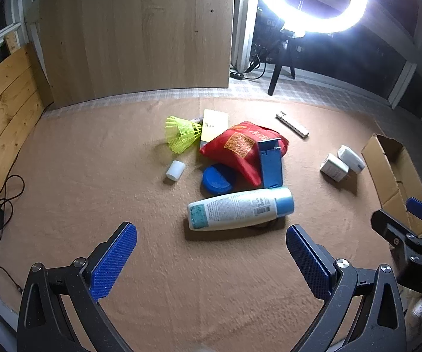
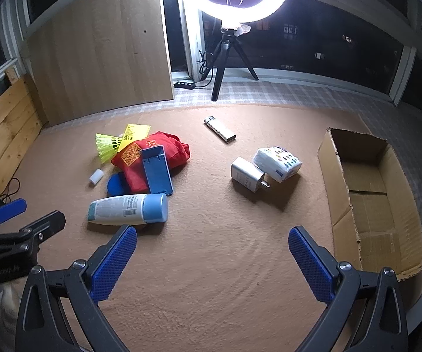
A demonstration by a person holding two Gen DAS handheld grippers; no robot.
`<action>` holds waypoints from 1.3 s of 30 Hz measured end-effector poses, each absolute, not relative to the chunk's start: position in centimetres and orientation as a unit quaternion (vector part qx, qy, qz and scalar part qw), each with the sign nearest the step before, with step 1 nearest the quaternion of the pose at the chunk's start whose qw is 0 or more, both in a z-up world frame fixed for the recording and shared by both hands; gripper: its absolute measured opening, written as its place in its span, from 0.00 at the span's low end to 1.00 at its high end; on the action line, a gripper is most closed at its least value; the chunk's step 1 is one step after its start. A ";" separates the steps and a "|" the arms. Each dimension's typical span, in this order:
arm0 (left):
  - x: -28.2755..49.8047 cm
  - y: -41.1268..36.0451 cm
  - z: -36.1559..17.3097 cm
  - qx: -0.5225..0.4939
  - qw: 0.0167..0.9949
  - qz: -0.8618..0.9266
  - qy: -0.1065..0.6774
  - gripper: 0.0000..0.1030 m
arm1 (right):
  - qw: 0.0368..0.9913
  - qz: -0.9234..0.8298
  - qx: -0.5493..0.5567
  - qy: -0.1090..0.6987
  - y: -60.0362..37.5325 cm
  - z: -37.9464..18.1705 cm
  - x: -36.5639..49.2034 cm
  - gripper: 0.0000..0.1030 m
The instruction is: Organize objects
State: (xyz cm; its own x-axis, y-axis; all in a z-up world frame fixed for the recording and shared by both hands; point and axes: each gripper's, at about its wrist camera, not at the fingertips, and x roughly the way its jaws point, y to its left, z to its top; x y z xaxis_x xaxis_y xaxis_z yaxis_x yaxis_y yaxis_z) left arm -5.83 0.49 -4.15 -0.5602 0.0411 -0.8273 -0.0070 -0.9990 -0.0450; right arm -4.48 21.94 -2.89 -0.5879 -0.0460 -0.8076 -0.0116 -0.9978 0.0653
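While one bottle (image 2: 128,209) lies, two shuttlecocks (image 2: 106,146) nest.

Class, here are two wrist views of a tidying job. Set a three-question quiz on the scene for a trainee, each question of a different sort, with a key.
1. True or false: the cardboard box already holds an item.
2. Which lies nearest the left gripper? A) lighter B) white bottle C) shuttlecock
3. Fill in: the right gripper is ____, holding nothing.

Key: 1 false, it looks empty; 2 B; 3 open.
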 end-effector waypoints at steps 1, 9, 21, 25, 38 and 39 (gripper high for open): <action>-6.2 0.3 -4.4 -0.471 0.012 0.882 -0.019 1.00 | 0.009 -0.890 0.455 -0.032 22.0 -3.0 -4.5 0.99; -9.5 -0.4 -6.6 -0.488 0.011 0.872 -0.036 1.00 | -0.001 -0.886 0.463 -0.032 22.8 -3.8 -4.6 0.99; -14.5 0.1 -10.2 -0.511 0.023 0.858 -0.047 0.86 | -0.015 -0.878 0.477 -0.031 24.1 -4.9 -4.3 0.99; -15.7 0.1 -11.2 -0.520 0.027 0.852 -0.051 0.77 | -0.020 -0.877 0.479 -0.035 24.6 -5.1 -4.1 0.99; -16.7 -0.8 -14.2 -0.564 0.065 0.818 -0.096 0.46 | -0.028 -0.873 0.485 -0.045 25.6 -5.7 -4.0 0.99; -16.6 -0.7 -14.3 -0.567 0.070 0.815 -0.098 0.46 | -0.028 -0.873 0.485 -0.046 25.6 -5.7 -4.0 0.99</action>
